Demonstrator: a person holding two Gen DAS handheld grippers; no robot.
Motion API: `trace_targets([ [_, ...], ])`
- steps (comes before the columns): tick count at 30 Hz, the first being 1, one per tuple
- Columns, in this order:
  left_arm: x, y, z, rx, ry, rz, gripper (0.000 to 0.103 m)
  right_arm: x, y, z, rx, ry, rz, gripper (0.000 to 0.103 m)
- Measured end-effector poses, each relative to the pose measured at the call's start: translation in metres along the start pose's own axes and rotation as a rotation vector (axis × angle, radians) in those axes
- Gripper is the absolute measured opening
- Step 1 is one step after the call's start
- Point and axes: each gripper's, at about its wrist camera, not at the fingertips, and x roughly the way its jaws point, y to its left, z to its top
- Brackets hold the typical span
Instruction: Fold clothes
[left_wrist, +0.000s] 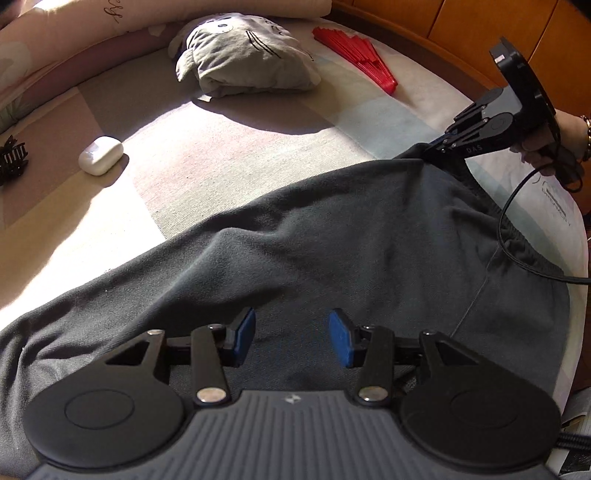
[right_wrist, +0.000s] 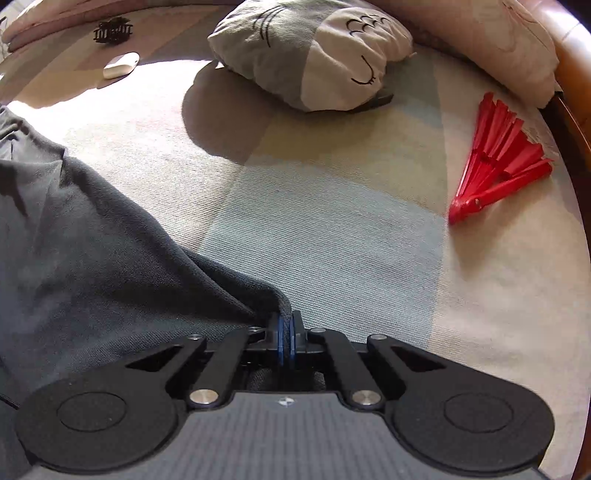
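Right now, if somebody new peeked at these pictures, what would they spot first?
Probably the big dark grey garment spread across the bed, with the right gripper pinching one corner of it while the left gripper hovers open above the cloth. Next, the bright red folding fan near the bed's wooden edge, and the grey-and-white cartoon cushion lying further back.

The garment (left_wrist: 332, 236) is plain dark charcoal grey; the bed cover (right_wrist: 332, 229) beneath it shows broad blocks of pale beige, cream and soft blue-green in a fine ribbed weave; the cushion (right_wrist: 314, 51) is grey and white with black-stitched whiskers and lashes. The folding fan (right_wrist: 498, 162) is bright red; the small case (left_wrist: 100, 154) is glossy white; the hair claw (left_wrist: 13, 157) is black; both grippers are black with blue pads (left_wrist: 245, 334).
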Motion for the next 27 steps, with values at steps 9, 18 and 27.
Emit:
trace_targets([
  [9,0.021,-0.018,0.022,0.073,0.028,-0.018,0.045,-0.033,-0.01,-0.019,0.198,-0.125,-0.001,0.037],
  [18,0.036,-0.038,0.021,0.146,0.054,-0.045,0.045,-0.008,-0.001,0.006,0.004,-0.111,0.091,0.038],
  [27,0.038,-0.034,0.014,0.121,0.05,-0.036,0.045,0.011,0.002,0.026,-0.034,-0.09,-0.052,0.001],
])
